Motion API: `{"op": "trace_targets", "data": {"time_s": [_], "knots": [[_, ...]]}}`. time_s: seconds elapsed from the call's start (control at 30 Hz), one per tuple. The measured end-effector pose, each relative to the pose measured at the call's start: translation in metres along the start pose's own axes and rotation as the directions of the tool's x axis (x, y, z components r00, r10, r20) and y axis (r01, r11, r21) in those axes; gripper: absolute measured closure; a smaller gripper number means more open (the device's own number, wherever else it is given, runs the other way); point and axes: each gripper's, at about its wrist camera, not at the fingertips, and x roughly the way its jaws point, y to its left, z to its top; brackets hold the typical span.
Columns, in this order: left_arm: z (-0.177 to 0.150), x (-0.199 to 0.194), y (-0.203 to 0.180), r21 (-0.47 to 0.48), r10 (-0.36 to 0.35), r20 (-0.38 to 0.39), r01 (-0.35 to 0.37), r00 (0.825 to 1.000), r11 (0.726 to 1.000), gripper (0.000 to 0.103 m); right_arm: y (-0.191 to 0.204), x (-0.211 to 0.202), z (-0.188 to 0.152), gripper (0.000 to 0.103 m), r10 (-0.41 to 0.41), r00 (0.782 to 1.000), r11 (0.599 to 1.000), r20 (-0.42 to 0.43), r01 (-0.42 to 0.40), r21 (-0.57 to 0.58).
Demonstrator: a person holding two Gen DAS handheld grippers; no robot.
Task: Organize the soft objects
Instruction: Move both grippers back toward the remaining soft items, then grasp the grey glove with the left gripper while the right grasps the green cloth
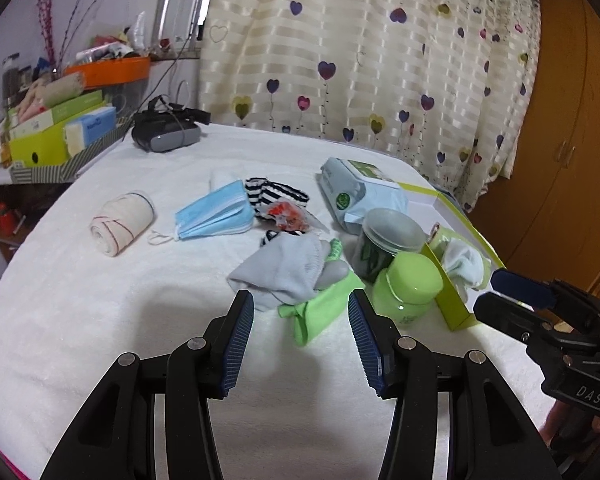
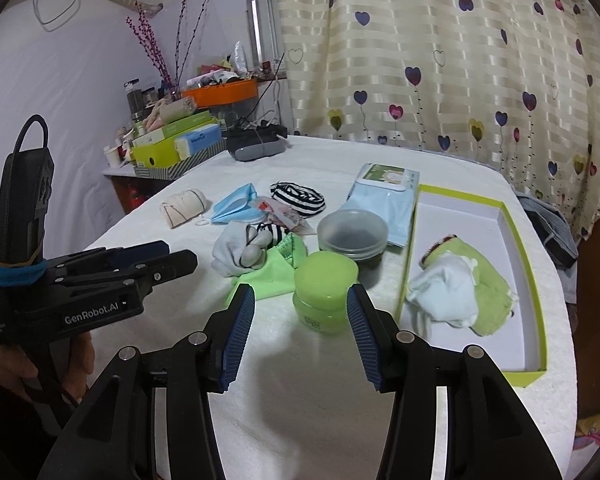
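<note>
Ahead of the tongs, a heart-patterned striped curtain (image 1: 360, 60) covers the far wall. Left of it: a window (image 2: 262, 20), a pale wall (image 2: 80, 60) and a cluttered side shelf (image 1: 40, 168). Far right: a wooden wardrobe (image 1: 560, 140).

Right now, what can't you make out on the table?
- Clear lidded jar: contents, right wrist view, frosted lid covers them.
- Grey sock bundle: what lies beneath, left wrist view, the pile hides it.
- Green jar: label, too small.
- Box: inside, left wrist view, near wall blocks it.
</note>
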Motion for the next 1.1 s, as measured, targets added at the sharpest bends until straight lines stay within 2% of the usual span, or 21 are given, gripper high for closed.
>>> {"op": "trace_targets", "data": {"time_s": [0.2,0.4,0.47,0.63,0.7,0.87,1.03,1.1], "knots": [[0.004,0.012,0.011,-0.043,-0.02,-0.018,0.019,1.0,0.999,0.054,0.0,0.007,0.004,0.054,0.03,1.0,0.999,-0.001,-0.03,0.01],[0.01,0.029,0.012,-0.042,-0.032,-0.035,0.03,0.999,0.999,0.054,0.0,0.013,0.01,0.054,0.049,0.999,0.999,0.003,-0.049,0.0],[0.013,0.036,0.011,-0.038,-0.025,-0.04,0.024,0.999,0.999,0.05,0.0,0.016,0.012,0.054,0.053,0.999,0.999,0.002,-0.053,-0.003],[0.018,0.052,0.013,-0.025,-0.027,-0.048,0.026,0.998,0.999,0.047,-0.001,0.026,0.016,0.054,0.06,0.998,0.998,-0.007,-0.06,-0.008],[0.02,0.061,0.013,-0.021,-0.029,-0.062,0.028,0.998,0.999,0.038,-0.003,0.03,0.017,0.054,0.062,0.998,0.998,-0.01,-0.062,-0.007],[0.019,0.079,0.014,-0.017,-0.037,-0.107,0.035,0.994,0.999,0.038,-0.005,0.037,0.019,0.054,0.061,0.998,0.998,-0.022,-0.061,-0.008],[0.019,0.085,0.02,-0.047,-0.059,-0.107,0.054,0.993,0.997,0.038,-0.006,0.041,0.022,0.054,0.066,0.997,0.998,-0.027,-0.066,-0.009],[0.018,0.082,0.022,-0.053,-0.066,-0.098,0.061,0.993,0.997,0.05,-0.006,0.044,0.022,0.054,0.064,0.997,0.998,-0.033,-0.064,-0.008]]}}
